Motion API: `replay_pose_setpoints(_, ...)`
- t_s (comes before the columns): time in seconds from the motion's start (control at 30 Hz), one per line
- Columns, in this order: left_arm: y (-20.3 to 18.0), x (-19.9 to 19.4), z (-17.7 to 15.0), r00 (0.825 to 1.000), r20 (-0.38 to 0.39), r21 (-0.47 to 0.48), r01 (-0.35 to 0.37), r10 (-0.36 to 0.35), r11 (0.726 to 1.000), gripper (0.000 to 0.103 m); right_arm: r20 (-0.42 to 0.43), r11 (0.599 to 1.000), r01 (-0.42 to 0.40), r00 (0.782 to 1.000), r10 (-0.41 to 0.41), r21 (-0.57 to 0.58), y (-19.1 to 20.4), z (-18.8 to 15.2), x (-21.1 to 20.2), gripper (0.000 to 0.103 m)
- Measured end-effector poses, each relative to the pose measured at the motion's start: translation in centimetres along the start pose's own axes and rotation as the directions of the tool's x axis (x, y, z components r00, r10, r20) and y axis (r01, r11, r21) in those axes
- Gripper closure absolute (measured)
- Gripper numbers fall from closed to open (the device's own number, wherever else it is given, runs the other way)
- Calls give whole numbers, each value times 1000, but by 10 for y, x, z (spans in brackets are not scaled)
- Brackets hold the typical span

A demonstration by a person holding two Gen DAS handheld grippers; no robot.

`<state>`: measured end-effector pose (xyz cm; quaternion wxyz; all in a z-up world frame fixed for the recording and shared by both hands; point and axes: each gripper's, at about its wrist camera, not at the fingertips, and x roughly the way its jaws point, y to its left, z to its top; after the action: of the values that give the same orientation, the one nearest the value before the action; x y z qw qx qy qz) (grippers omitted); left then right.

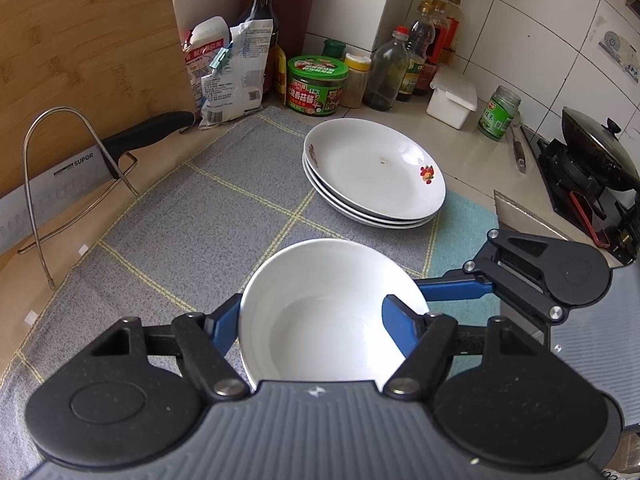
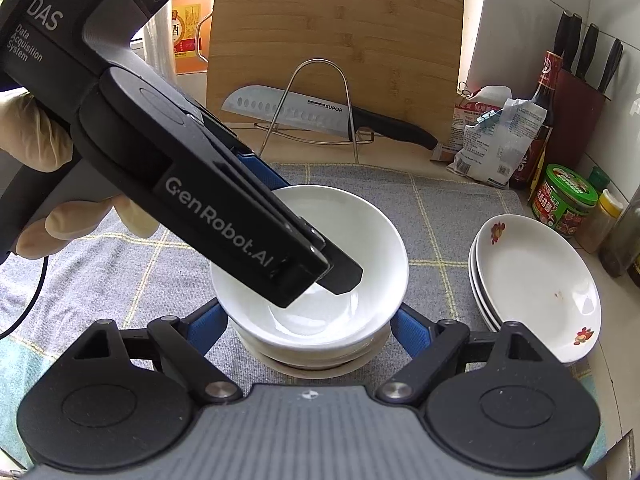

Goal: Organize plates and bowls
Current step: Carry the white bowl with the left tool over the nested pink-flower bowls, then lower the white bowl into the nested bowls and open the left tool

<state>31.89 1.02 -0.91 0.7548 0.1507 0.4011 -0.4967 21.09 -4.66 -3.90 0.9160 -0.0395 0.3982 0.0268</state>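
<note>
A white bowl (image 1: 320,320) (image 2: 352,240) sits on top of a stack of bowls (image 2: 320,354) on the grey checked cloth. My left gripper (image 1: 308,320) straddles the bowl's near rim, one blue finger (image 1: 396,326) inside and one (image 1: 222,330) outside; I cannot tell whether it pinches the rim. It reaches over the bowl in the right wrist view (image 2: 320,268). My right gripper (image 2: 310,328) is open, its blue fingers on either side of the bowl stack. Three white flowered plates (image 1: 376,172) (image 2: 536,284) are stacked to the right.
A bamboo cutting board (image 2: 336,40) leans at the back, with a knife (image 2: 288,110) on a wire rack (image 1: 60,184). Jars, bottles and bags (image 1: 316,84) line the wall. A wok (image 1: 600,148) sits on the stove at right.
</note>
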Motion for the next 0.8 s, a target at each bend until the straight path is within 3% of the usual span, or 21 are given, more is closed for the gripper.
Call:
replay_pose_setpoints(0.47, 3, 8, -3, 1000, -12, -5, 8, -8, 1000, 30, -14, 1000, 1, 1000, -1, 3, 0, -2, 4, 12)
replay_pose_setpoints(0.57, 3, 6, -4, 1000, 15, -5, 17, -17, 1000, 16, -11, 1000, 2, 1000, -1, 6, -1, -2, 5, 11)
replay_pose_setpoints(0.6, 2, 3, -5, 999, 41, 2, 20, -20, 1000, 10, -6, 1000, 0, 1000, 0, 8, -2, -2, 5, 6)
replay_pose_setpoints(0.63, 2, 0, -6, 998, 61, 11, 24, -24, 1000, 9, 6, 1000, 2, 1000, -2, 8, -2, -2, 4, 0)
replay_pose_setpoints(0.8, 5, -17, -10, 989, 149, 27, -7, 3, 1000, 3, 38, 1000, 6, 999, -6, -12, -2, -2, -5, 0)
